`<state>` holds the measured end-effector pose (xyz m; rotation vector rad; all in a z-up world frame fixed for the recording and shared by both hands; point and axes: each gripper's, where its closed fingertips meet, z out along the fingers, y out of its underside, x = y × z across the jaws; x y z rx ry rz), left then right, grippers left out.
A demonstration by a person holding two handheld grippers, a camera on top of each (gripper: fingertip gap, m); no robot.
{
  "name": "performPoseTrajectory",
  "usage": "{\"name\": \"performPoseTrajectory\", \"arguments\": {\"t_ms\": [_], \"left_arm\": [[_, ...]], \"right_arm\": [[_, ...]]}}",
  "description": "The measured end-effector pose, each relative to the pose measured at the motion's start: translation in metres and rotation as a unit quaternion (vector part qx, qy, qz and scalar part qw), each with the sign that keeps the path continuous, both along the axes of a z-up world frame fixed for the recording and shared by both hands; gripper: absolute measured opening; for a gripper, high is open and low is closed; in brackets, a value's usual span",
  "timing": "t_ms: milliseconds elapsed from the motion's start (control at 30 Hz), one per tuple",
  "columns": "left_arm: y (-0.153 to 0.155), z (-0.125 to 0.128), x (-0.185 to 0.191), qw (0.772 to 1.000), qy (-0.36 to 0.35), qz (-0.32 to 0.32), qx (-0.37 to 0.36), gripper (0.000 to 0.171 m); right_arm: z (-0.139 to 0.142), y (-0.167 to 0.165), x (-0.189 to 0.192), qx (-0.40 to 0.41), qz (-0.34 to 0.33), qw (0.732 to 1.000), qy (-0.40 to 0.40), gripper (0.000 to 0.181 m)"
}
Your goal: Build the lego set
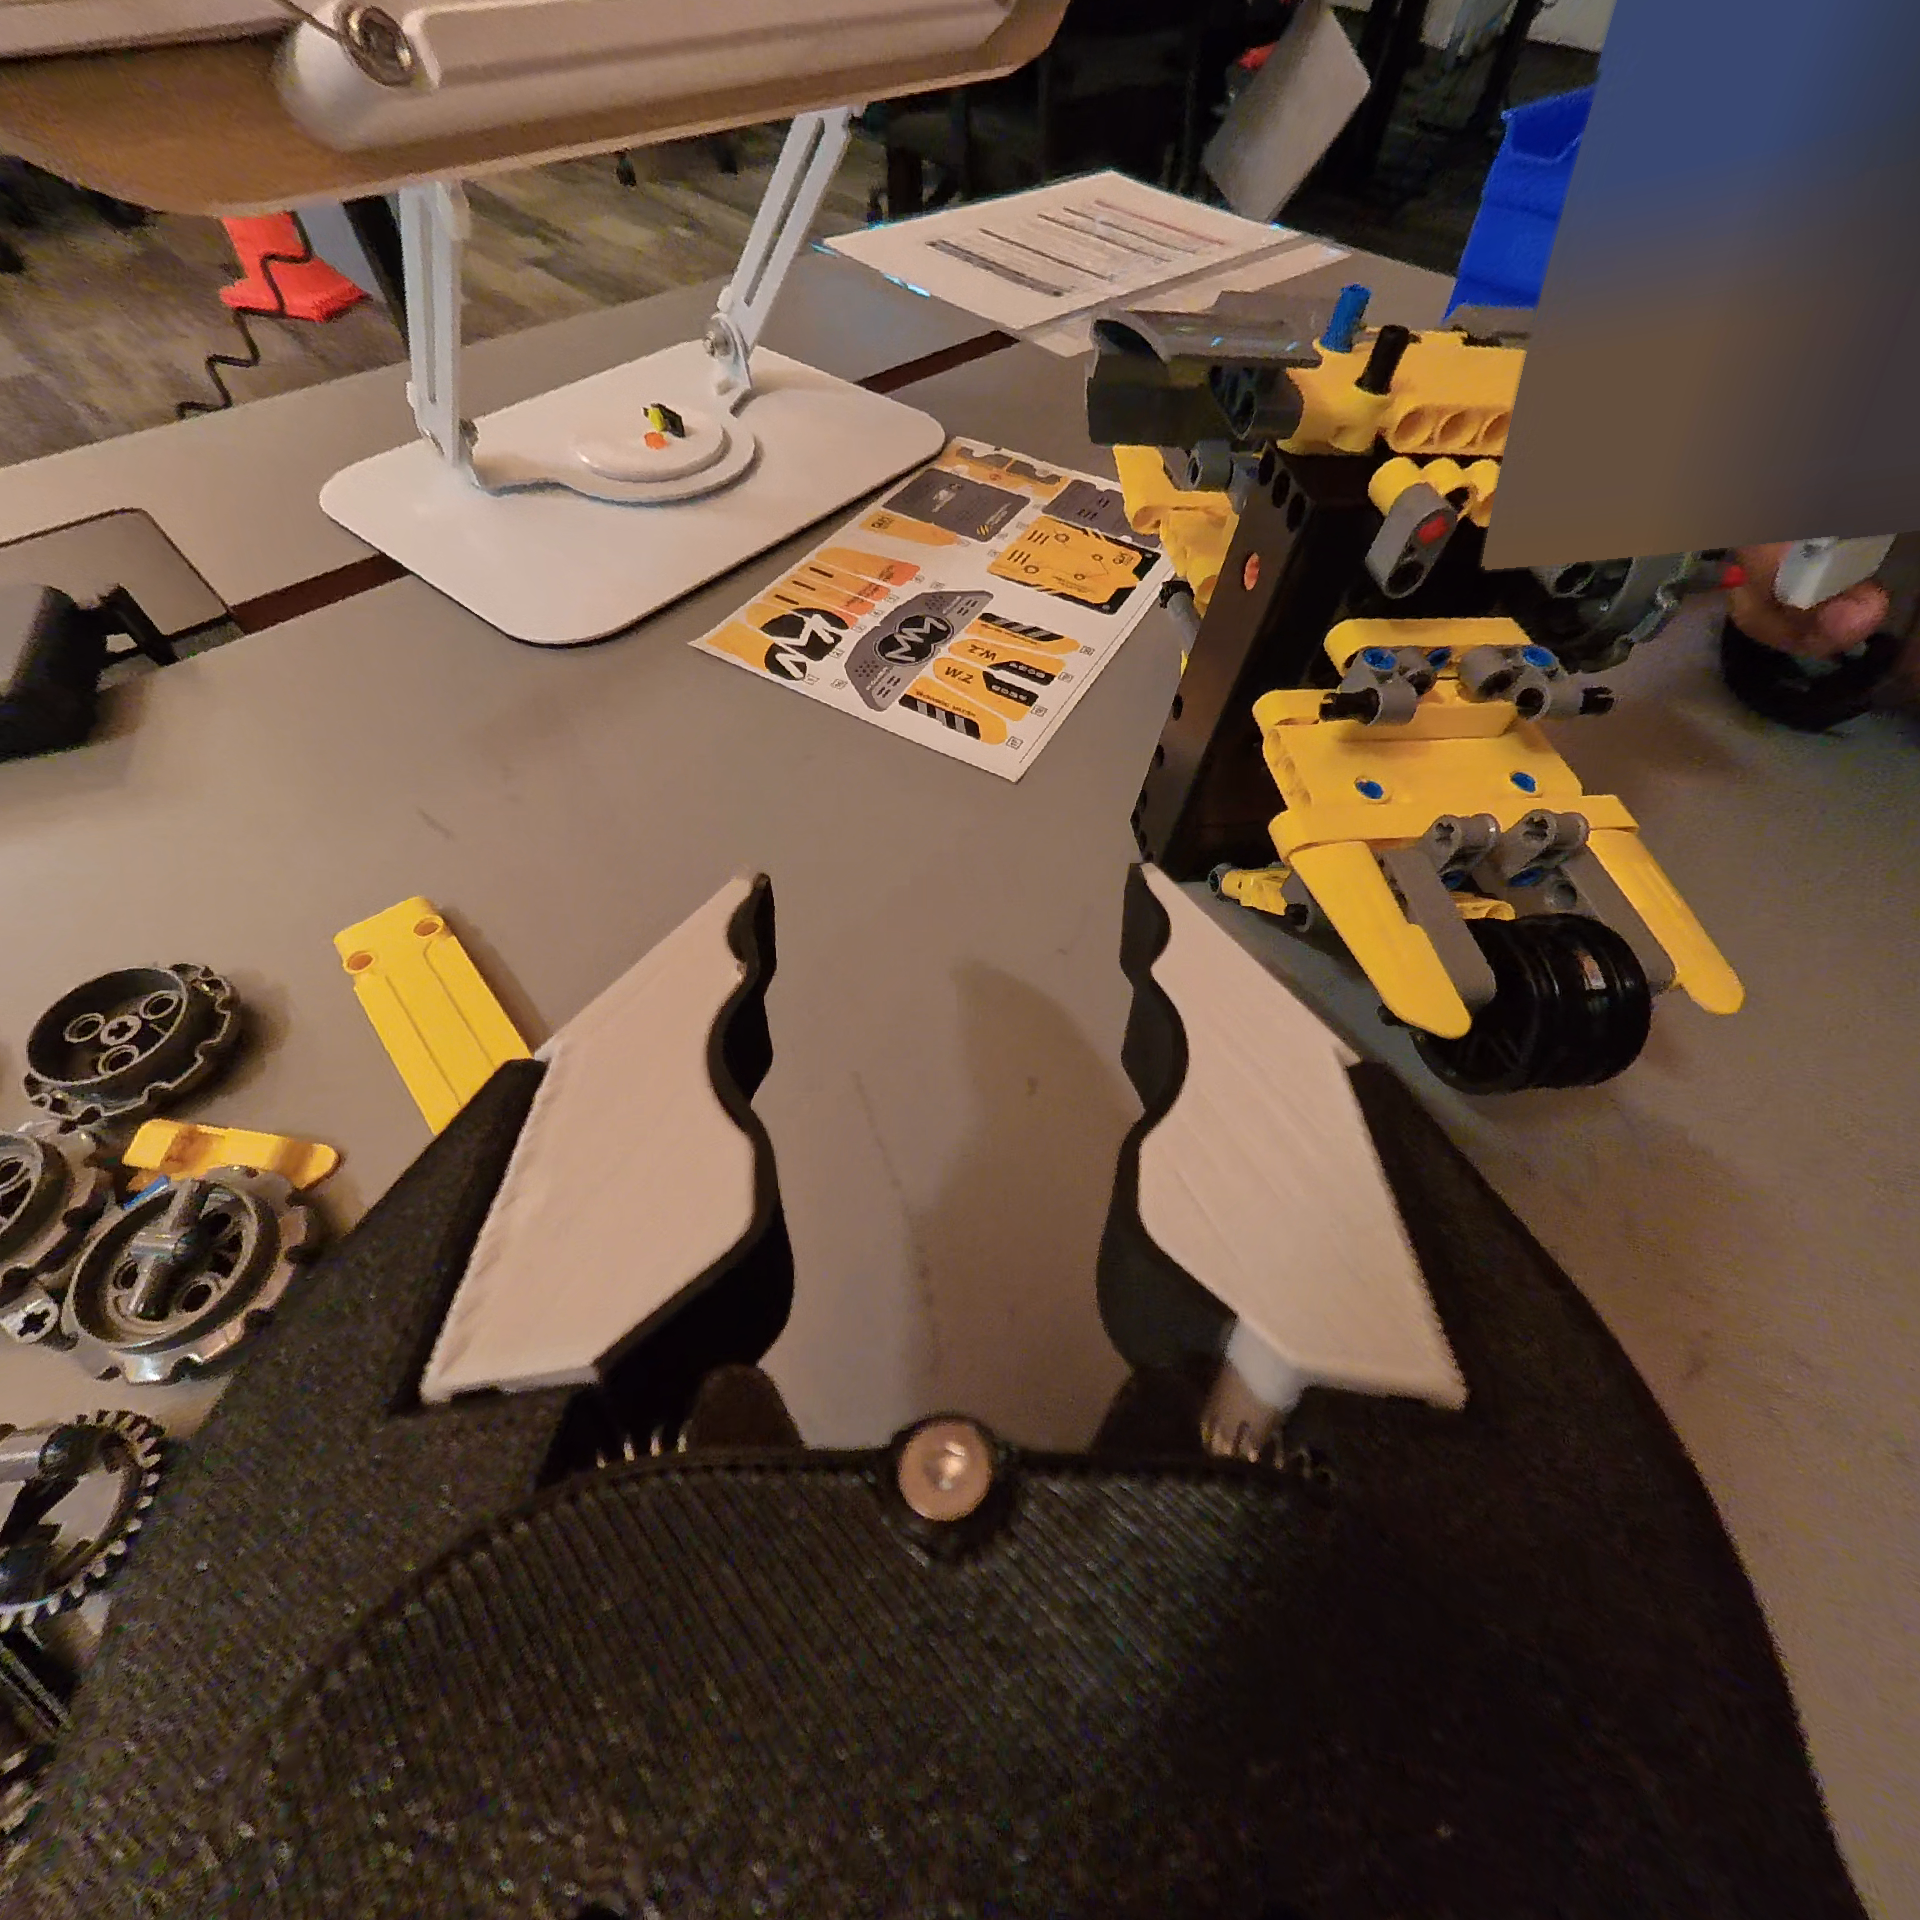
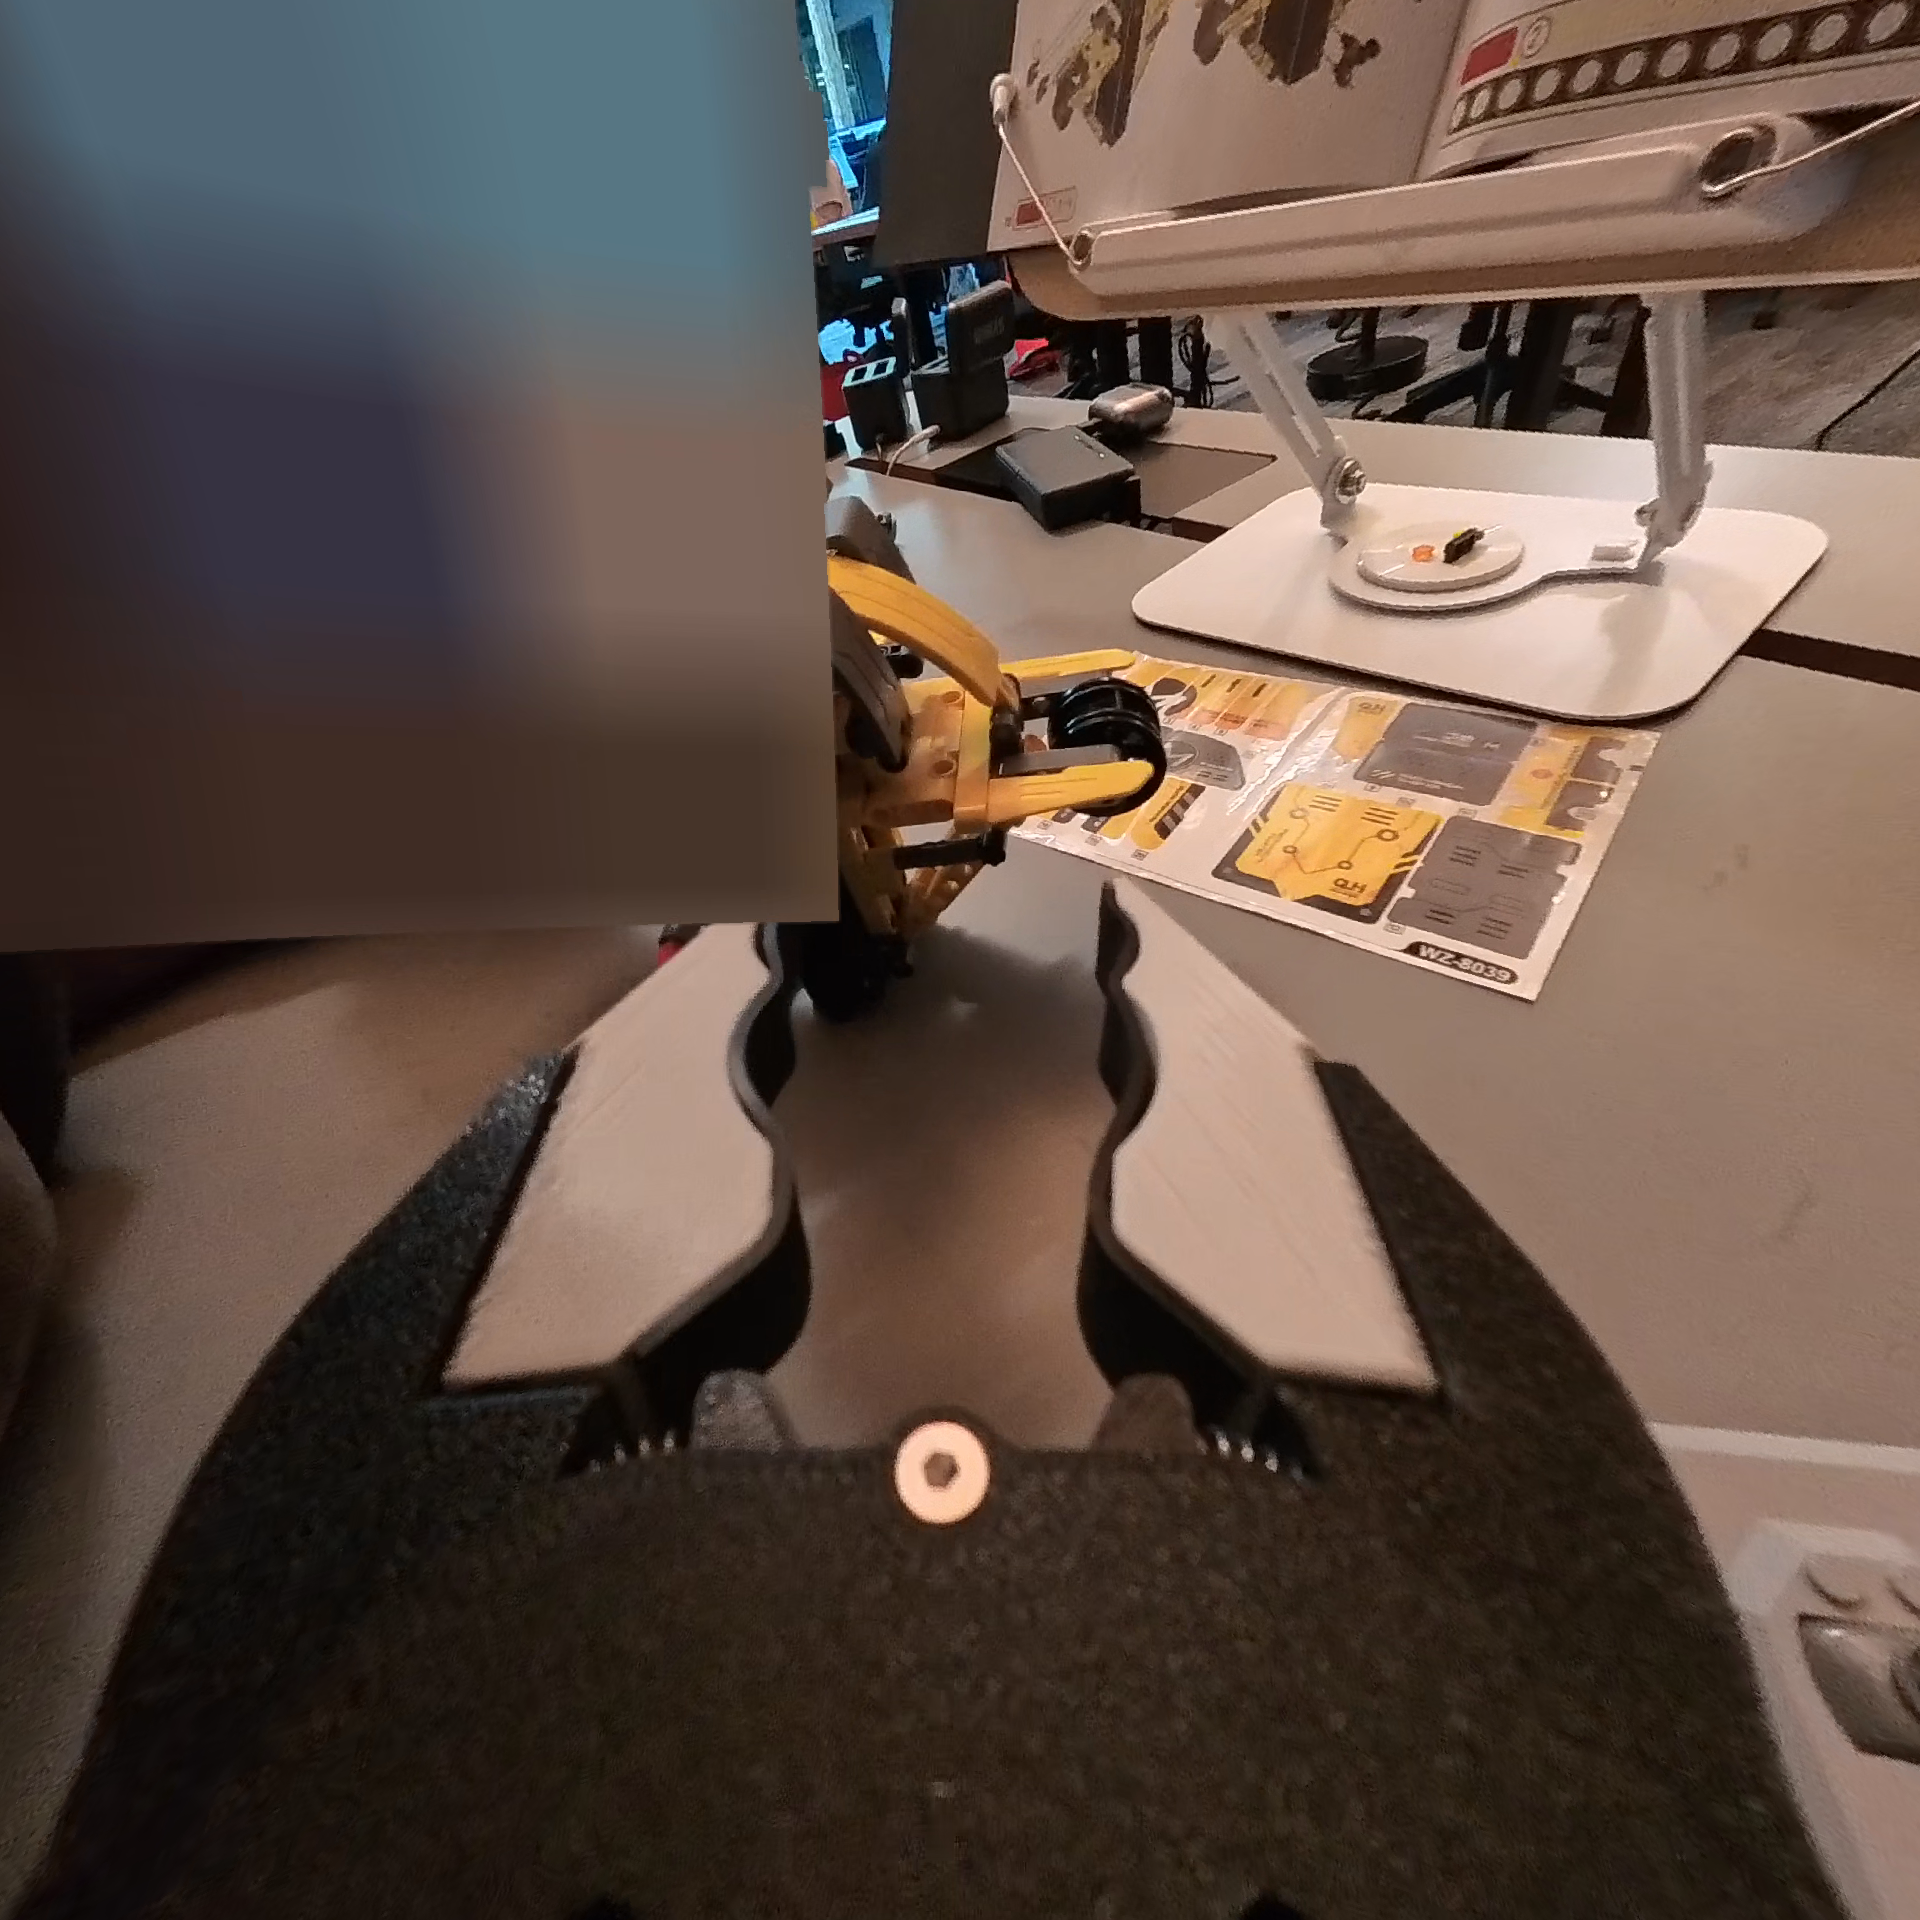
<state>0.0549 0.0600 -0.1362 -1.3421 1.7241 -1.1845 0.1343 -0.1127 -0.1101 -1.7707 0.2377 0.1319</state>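
My left gripper is open and empty above the grey table. Its right fingertip is close to the base of a yellow and black brick-built vehicle model with a black wheel. A loose yellow panel piece lies just left of the left finger. My right gripper is open and empty. The same model stands just beyond its left fingertip, partly hidden by a blurred patch.
A sticker sheet lies on the table beside the model. A white book stand holds an open instruction booklet. Grey gear wheels and another yellow piece lie at left. Black chargers stand behind. A hand shows at right.
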Motion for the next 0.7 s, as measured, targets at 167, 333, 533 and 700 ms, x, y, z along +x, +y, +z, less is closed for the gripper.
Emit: {"name": "performPoseTrajectory", "arguments": {"t_ms": [167, 333, 533, 700], "left_arm": [[0.001, -0.007, 0.003, 1.000, 0.026, 0.001, -0.008, 0.067], [0.005, -0.004, 0.003, 0.998, 0.029, -0.001, -0.054, 0.068], [0.016, -0.002, 0.005, 0.995, 0.028, 0.022, -0.089, 0.070], [0.018, -0.002, 0.005, 0.995, 0.027, 0.028, -0.090, 0.076]], "right_arm": [[-0.005, 0.001, 0.004, -0.011, 0.001, 1.000, 0.022, 0.055], [-0.005, -0.001, 0.007, -0.006, -0.001, 0.999, 0.036, 0.053], [-0.013, 0.003, 0.004, -0.037, -0.003, 0.999, 0.011, 0.045], [-0.015, 0.004, 0.003, -0.046, -0.001, 0.999, 0.006, 0.042]]}}
